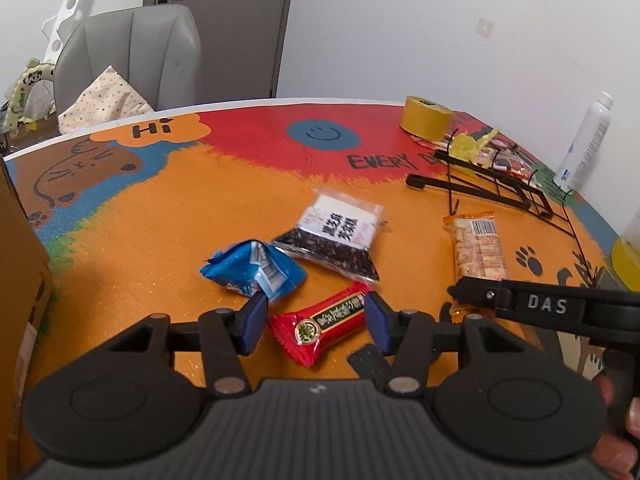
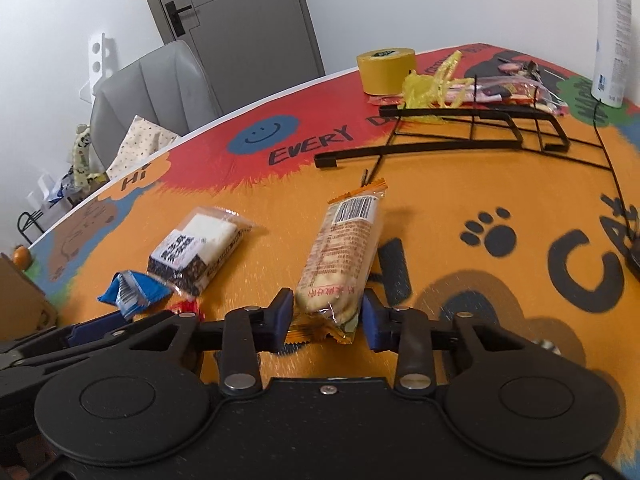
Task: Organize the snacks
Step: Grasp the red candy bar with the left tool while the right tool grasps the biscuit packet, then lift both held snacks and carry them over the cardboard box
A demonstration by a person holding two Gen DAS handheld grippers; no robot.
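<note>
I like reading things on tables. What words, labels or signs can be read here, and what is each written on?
"Hi": orange cloud painted on the table.
"EVERY D...": table, rest hidden by the wire rack.
"CAT": table.
"DAS": right gripper.
Smiley sign: blue patch.
Black-and-white packet, red snack, barcoded biscuit pack, bottle: print unreadable.

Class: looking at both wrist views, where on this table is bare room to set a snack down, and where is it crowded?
Free: between the smiley face and the dark seed packet; also around the paw print. Crowded: around the wire rack and tape roll.
</note>
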